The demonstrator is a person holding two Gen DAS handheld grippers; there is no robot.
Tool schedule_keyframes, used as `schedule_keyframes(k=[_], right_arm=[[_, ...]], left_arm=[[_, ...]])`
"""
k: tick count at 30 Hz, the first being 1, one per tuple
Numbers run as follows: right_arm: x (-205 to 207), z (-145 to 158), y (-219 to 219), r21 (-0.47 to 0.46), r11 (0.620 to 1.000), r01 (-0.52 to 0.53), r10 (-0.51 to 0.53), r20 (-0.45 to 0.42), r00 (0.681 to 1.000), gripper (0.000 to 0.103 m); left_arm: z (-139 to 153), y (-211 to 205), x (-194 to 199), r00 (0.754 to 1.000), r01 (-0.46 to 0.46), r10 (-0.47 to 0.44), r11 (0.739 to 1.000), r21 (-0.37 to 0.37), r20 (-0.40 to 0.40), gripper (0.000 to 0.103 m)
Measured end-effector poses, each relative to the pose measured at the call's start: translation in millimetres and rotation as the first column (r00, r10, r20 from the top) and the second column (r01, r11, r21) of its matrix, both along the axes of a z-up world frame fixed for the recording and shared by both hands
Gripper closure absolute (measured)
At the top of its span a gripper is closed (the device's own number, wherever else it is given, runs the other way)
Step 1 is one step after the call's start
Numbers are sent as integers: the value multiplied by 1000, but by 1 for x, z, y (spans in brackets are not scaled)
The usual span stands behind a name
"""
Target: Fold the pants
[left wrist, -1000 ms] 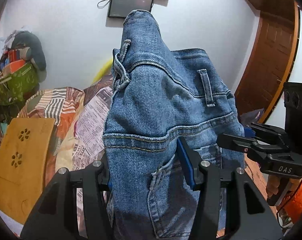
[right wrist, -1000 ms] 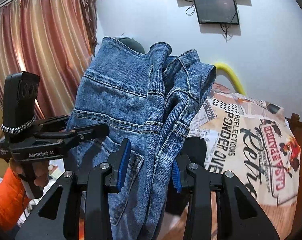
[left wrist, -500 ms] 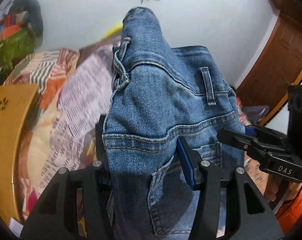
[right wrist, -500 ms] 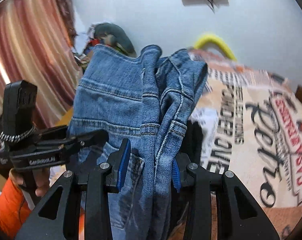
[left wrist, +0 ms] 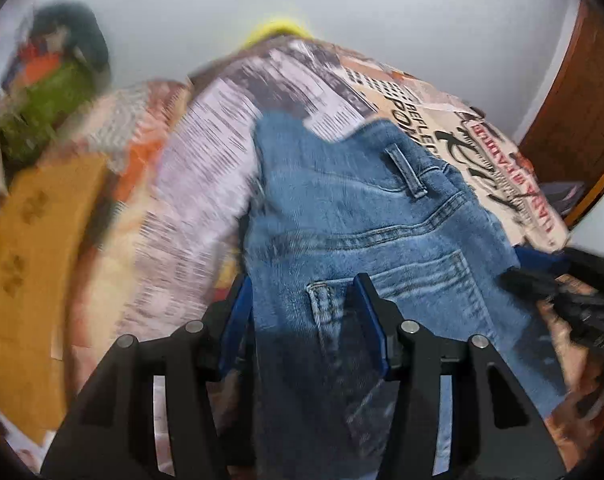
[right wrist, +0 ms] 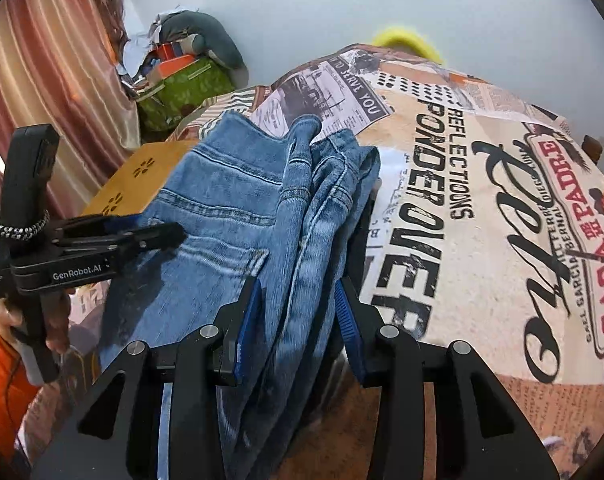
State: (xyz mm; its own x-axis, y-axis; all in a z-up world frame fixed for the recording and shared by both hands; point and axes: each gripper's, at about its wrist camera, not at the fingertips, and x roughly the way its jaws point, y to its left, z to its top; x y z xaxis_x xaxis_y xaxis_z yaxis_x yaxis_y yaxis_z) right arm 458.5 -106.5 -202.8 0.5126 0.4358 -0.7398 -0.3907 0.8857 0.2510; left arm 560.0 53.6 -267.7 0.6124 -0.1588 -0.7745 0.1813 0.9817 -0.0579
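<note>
While both grippers pinch the blue denim jeans near the waistband, the garment hangs bunched over a bed covered by a newspaper-print bedspread. Seen from the left wrist, the left gripper has its blue-padded fingers pressed onto a thick fold of denim, one pad lying just beside the corner of a back pocket; a belt loop shows higher up on the waistband. That view is smeared by motion blur, so finer detail of the fabric edge cannot be told. At its right edge, the black tip of the right gripper reaches the far side of the jeans. From the right wrist, the right gripper clamps several stacked denim layers between its blue pads, the folds standing almost on edge. Left of it, the left gripper grips the flatter panel of the jeans, with a hand in an orange sleeve on its handle. Beyond the jeans, beside the bedspread, stands a yellow wooden board with flower-shaped cutouts, and farther off a green patterned bag sits against the white wall next to a striped pink curtain. A yellow curved object peeks over the bedspread's far edge.
</note>
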Motion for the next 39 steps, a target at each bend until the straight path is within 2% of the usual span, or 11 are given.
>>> schedule_keyframes(k=[3, 7, 13, 18, 23, 29, 33, 38, 39], right_arm=[[-10, 17, -6, -19, 1000, 6, -5, 60, 998, 67], [-29, 55, -17, 6, 1000, 14, -15, 137, 990, 67], [-83, 127, -28, 47, 999, -6, -7, 273, 962, 67], [-150, 181, -32, 77, 997, -23, -11, 410, 912, 67], [-214, 214, -33, 108, 993, -36, -25, 514, 857, 67], [-280, 234, -32, 153, 987, -58, -41, 576, 816, 67], [-310, 236, -33, 176, 982, -62, -56, 597, 800, 67], [-327, 227, -35, 204, 978, -48, -85, 594, 800, 64], [-331, 226, -36, 206, 978, -39, -93, 593, 800, 61]], left_arm=[[20, 0, -23, 995, -19, 9, 995, 98, 96, 52], [49, -6, -60, 987, -4, -20, 989, 148, 158, 52], [120, -20, -126, 956, 3, -32, 995, 99, 293, 52], [187, -30, -197, 904, 19, -26, 1000, 22, 426, 52], [231, -34, -268, 851, 21, 7, 999, -48, 525, 51], [251, -34, -344, 798, 20, 32, 997, -80, 601, 51], [252, -38, -382, 775, 25, 39, 995, -92, 631, 51], [247, -40, -417, 746, -1, 79, 993, -118, 661, 37], [246, -40, -421, 743, -6, 85, 993, -121, 664, 33]])
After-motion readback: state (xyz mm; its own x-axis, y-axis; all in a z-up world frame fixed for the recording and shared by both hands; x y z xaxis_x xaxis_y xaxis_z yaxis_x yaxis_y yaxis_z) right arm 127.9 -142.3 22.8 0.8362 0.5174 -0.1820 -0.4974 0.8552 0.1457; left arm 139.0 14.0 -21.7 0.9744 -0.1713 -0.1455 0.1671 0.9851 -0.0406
